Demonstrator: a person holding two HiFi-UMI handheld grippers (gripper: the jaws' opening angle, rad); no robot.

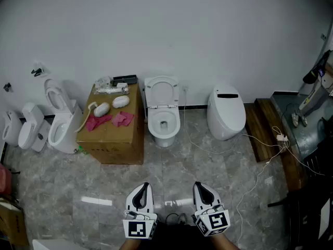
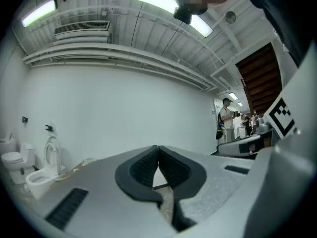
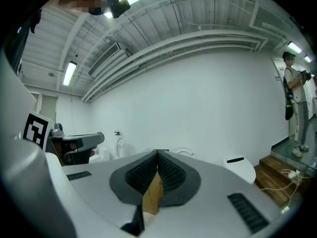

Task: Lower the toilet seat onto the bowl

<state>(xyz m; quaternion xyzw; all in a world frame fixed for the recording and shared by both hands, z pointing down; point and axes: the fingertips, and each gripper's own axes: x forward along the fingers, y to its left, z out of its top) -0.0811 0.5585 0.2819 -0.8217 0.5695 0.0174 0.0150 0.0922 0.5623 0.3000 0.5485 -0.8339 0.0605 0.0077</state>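
Both are hovering at the frame's bottom centre: the left gripper (image 1: pixel 144 187) and the right gripper (image 1: pixel 201 186) are sitting closed and empty. Well apart, at upper centre, the toilet seat (image 1: pixel 162 90) is standing raised above the bowl (image 1: pixel 164 124). Nothing is being lowered yet, so the whole task is waiting.

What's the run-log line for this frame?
phase: before approach | left gripper: shut, empty | right gripper: shut, empty | centre toilet seat: raised | bowl: open | contact: none
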